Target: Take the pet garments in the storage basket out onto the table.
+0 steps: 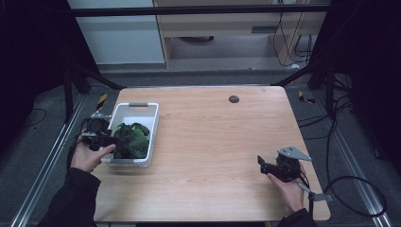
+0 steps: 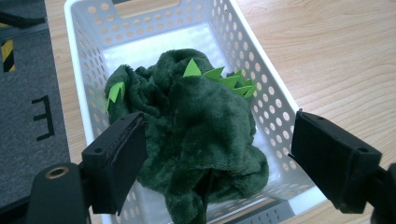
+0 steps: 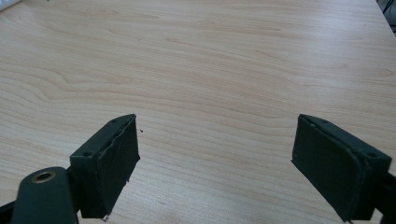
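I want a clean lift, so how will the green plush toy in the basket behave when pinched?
The green plush toy lies crumpled in the white basket, so it probably droops. Its fuzzy pile should grip the open left gripper, and it looks light.

plush (image 2: pixel 196 121) in basket (image 1: pixel 150 137), table (image 1: pixel 213 142) left

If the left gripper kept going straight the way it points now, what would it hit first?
Most likely the green plush cloth heaped in the white basket. The left gripper is open, its jaws on either side of the cloth. How near they are is unclear.
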`<state>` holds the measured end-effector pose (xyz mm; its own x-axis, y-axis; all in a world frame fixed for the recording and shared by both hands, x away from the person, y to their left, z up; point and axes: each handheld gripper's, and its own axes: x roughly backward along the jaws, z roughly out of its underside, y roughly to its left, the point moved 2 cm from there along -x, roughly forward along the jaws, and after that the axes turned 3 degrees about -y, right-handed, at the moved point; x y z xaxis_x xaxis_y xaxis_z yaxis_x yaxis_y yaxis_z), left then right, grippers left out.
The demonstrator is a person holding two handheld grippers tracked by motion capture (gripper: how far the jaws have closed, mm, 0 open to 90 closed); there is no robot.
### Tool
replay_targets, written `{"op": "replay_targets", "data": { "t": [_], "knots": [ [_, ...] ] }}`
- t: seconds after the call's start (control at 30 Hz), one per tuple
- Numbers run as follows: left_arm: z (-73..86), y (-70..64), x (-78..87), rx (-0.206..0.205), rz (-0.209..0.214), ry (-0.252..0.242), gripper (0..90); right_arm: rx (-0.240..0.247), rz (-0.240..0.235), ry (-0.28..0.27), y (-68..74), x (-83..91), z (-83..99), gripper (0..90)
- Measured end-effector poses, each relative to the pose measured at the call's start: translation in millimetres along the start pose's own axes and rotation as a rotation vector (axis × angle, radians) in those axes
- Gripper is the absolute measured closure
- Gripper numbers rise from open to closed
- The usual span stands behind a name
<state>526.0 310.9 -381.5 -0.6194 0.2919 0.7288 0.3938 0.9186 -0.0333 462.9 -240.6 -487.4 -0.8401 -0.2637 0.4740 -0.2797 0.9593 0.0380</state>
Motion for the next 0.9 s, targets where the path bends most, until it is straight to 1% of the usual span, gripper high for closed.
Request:
{"op": "replay_targets", "data": {
  "t": [0.07, 0.17, 0.27, 0.33, 0.57, 0.77, 0.9],
  "knots": [
    [-3.2, 0.5, -2.4, -0.003, -0.001, 0.018, 17.4, -0.006, -0.003, 0.007, 0.4, -0.1, 0.1, 14.4],
    [-5.7, -0.1, -3.7, -0.007, -0.004, 0.025, 17.4, -0.001, -0.002, 0.008, 0.1, -0.6, 0.3, 14.4],
    [-9.3, -1.3, -5.2, -0.011, 0.002, 0.035, 17.4, 0.002, -0.001, 0.009, -0.1, -1.2, 0.5, 14.3],
    [-11.4, -1.4, -6.6, -0.017, 0.003, 0.053, 17.4, -0.007, -0.005, 0.014, 0.6, -1.0, 0.5, 14.3],
    [-16.0, -0.5, -12.7, -0.025, 0.008, 0.100, 18.0, 0.000, -0.004, 0.017, 0.2, -1.9, 0.8, 14.2],
    [-18.1, -1.8, -22.0, -0.039, 0.015, 0.142, 18.3, 0.008, -0.007, 0.022, 0.3, -2.4, 1.4, 14.1],
    [-19.4, -1.9, -27.8, -0.048, 0.010, 0.175, 18.4, 0.009, -0.014, 0.026, 1.0, -2.3, 1.7, 14.1]
  ]
}}
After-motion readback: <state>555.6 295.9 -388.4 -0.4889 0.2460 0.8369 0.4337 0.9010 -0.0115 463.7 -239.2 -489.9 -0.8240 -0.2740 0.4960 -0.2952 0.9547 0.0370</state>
